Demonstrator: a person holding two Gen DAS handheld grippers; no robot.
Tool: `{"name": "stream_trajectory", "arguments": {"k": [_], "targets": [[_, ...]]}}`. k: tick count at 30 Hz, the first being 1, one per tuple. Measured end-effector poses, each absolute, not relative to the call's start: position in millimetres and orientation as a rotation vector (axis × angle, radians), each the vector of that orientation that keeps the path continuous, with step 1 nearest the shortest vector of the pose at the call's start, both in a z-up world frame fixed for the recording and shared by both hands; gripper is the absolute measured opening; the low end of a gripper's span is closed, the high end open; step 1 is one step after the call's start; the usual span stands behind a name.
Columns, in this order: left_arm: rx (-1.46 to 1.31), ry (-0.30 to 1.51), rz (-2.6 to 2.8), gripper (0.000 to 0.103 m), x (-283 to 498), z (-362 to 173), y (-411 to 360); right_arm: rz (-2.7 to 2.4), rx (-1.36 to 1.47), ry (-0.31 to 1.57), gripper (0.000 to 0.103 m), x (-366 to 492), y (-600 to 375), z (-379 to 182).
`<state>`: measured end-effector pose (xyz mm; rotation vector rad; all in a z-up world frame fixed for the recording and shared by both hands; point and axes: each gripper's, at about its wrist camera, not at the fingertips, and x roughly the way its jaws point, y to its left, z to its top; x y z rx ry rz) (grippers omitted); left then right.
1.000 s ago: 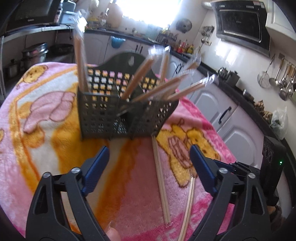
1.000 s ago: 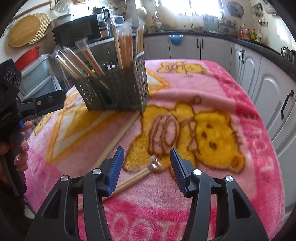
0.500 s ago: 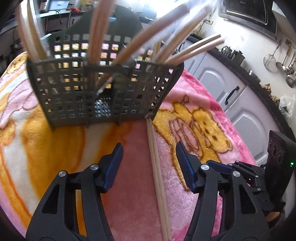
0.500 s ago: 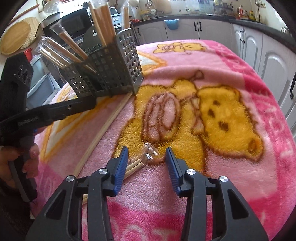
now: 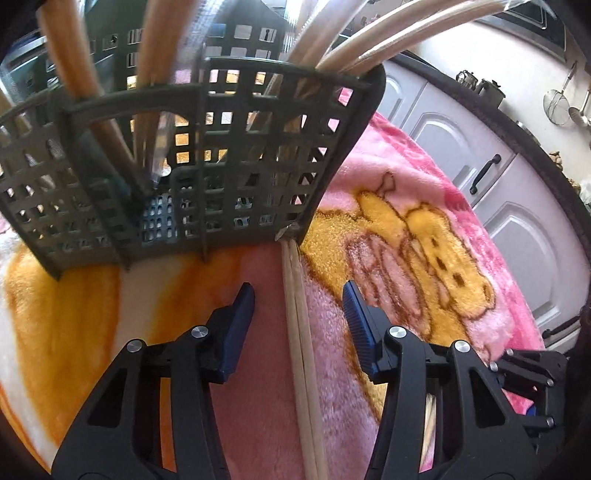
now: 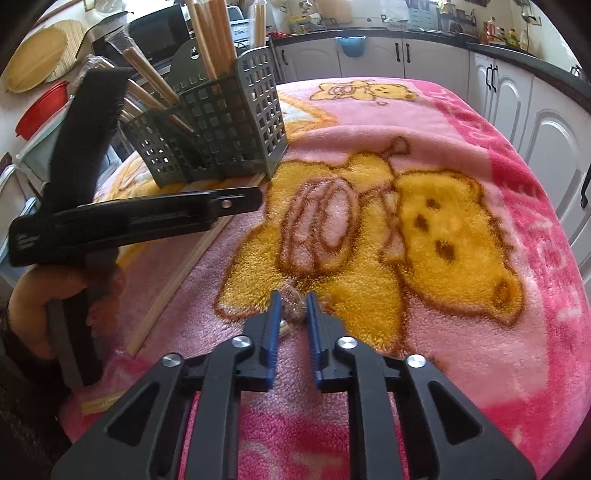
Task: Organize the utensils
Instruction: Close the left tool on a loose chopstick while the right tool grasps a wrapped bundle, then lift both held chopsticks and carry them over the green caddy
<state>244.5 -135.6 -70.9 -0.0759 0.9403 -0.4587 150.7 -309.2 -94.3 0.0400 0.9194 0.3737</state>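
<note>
A grey slotted utensil basket (image 5: 192, 177) stands on the pink blanket and holds several wrapped chopstick pairs; it also shows in the right wrist view (image 6: 221, 122). A chopstick pair (image 5: 301, 332) lies on the blanket with its far tip at the basket's corner. My left gripper (image 5: 298, 301) is open with its jaws on either side of this pair, close to the basket. My right gripper (image 6: 293, 308) has nearly closed on the crinkled plastic tip of another wrapped chopstick pair (image 6: 291, 308) lying on the blanket. The left gripper's body (image 6: 133, 218) shows in the right wrist view.
The pink bear-print blanket (image 6: 424, 206) covers the table. White kitchen cabinets (image 5: 480, 155) stand beyond the table's far and right edges. A microwave (image 6: 155, 33) and a red bowl (image 6: 40, 107) sit at the left behind the basket.
My left gripper moved forward toward the basket, straddling the loose chopstick pair. My right gripper lowered and narrowed its jaws around the wrapped tip of the other pair.
</note>
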Motion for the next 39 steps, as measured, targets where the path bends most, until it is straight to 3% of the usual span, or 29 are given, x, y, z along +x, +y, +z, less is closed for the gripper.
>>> {"name": "stream_trajectory", "arguments": {"k": [4, 10, 13, 21, 39], "targets": [[-0.063, 0.947, -0.435, 0.036, 249, -73, -140, 0.387, 0.035, 0.901, 0.004, 147, -309, -89], [-0.091, 0.957, -0.409, 0.008, 255, -75, -129, 0.395, 0.067, 0.849, 0.004, 143, -316, -74], [-0.123, 0.972, -0.427, 0.004, 254, -75, -117, 0.392, 0.074, 0.82, 0.003, 142, -318, -65], [-0.21, 0.929, -0.465, 0.003, 233, -56, -78, 0.403, 0.084, 0.757, 0.003, 135, -320, -41], [-0.335, 0.571, -0.436, 0.003, 178, 61, 8, 0.518, -0.004, 0.473, 0.003, 111, -274, 59]]}}
